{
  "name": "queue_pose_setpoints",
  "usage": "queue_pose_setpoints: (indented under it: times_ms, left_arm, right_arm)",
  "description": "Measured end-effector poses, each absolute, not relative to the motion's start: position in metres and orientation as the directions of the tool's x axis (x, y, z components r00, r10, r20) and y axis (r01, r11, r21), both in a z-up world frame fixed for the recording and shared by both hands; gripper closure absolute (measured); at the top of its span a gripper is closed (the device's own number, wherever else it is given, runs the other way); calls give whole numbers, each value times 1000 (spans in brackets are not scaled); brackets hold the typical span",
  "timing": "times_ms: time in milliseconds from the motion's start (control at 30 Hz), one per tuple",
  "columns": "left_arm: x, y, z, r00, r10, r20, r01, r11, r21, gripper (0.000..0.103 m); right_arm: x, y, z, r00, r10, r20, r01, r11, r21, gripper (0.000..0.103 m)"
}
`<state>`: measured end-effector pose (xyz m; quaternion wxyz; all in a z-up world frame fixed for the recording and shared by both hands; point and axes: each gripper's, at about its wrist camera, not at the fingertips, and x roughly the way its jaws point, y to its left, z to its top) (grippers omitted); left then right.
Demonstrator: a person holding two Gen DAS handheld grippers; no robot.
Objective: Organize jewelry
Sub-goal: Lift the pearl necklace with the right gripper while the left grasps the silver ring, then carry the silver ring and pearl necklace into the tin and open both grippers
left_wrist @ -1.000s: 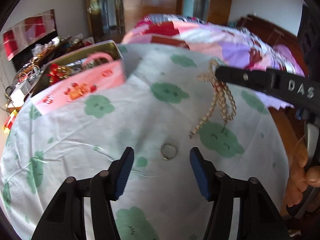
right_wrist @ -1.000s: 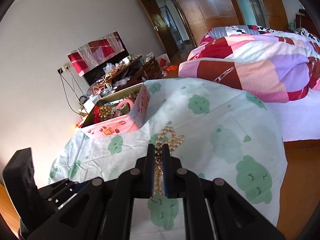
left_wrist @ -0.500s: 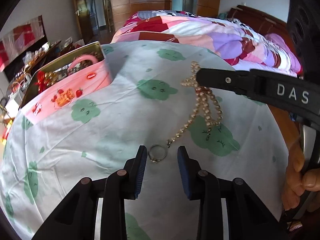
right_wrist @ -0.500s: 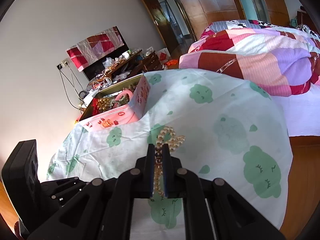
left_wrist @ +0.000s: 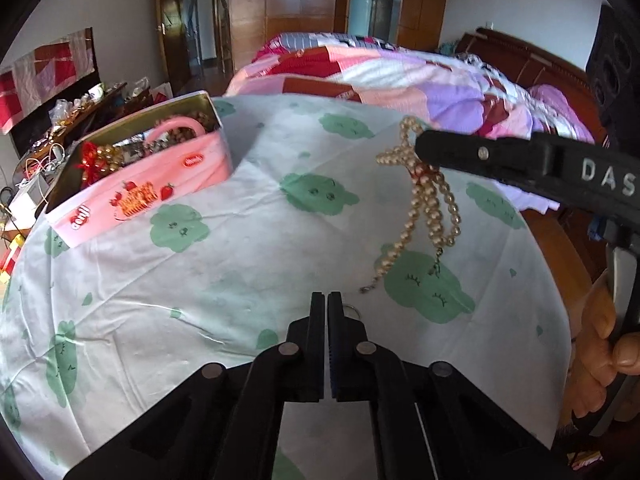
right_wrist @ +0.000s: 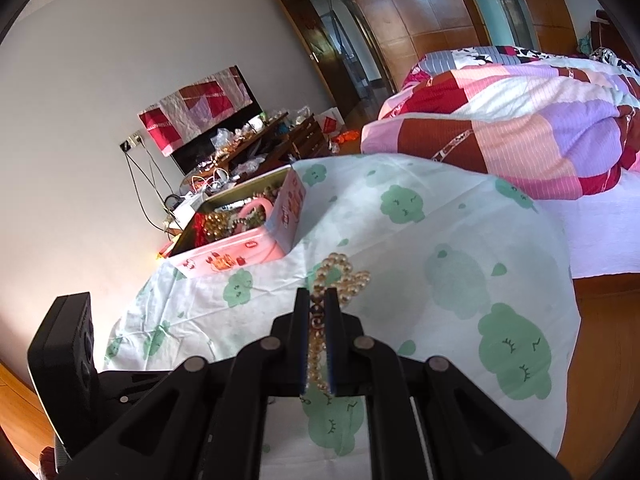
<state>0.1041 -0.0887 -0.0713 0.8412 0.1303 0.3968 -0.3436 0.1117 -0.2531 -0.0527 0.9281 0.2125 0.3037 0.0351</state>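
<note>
My left gripper (left_wrist: 325, 300) is shut on a thin metal ring (left_wrist: 353, 312), of which only an arc shows beside the right finger, just above the cloth. My right gripper (right_wrist: 318, 300) is shut on a pearl necklace (left_wrist: 430, 204), which hangs in loops above the table with its clasp end trailing to the cloth; the pearls also show between the fingers in the right wrist view (right_wrist: 340, 276). A pink tin box (left_wrist: 140, 188) full of beads and jewelry stands open at the back left, also seen in the right wrist view (right_wrist: 248, 232).
The table wears a white cloth with green cloud prints (left_wrist: 240, 264). A bed with a patchwork quilt (left_wrist: 400, 76) lies behind it. A cluttered dark sideboard (right_wrist: 248, 148) stands by the wall at the left. The person's hand (left_wrist: 600, 344) holds the right gripper's handle.
My left gripper's jaws have closed from wide open onto the ring and lifted slightly. The right gripper has raised the pearl necklace a little higher above the cloth.
</note>
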Motion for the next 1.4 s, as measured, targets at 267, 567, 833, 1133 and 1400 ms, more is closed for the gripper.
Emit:
queue_pose_setpoints:
  times_ms: [267,567,833,1133,1400]
  left_arm:
    - [111,-72,-67,417,-538,-733,657,736,-166,102]
    - [101,-98,-76,401,-470,-786,705,706,-62,88]
    - [104,-98,-81,403,-448,-798,689,722,-57,47]
    - [97,-108,-81,416,-432,-800,722,692,3,76]
    - [96,-107,-80,409,-445,-797,734,679,-3,83]
  right_arm:
    - [114,-250,-53,806,198,-558,62,909,411,93]
    - [113,-255,-52,811,183,-556,71,912,405,93]
    - [114,-260,-57,804,185,-565,82,907,414,93]
    - [114,-263,-60,801,191,-567,89,899,428,93]
    - [110,-262,-53,810,187,-555,83,901,425,93]
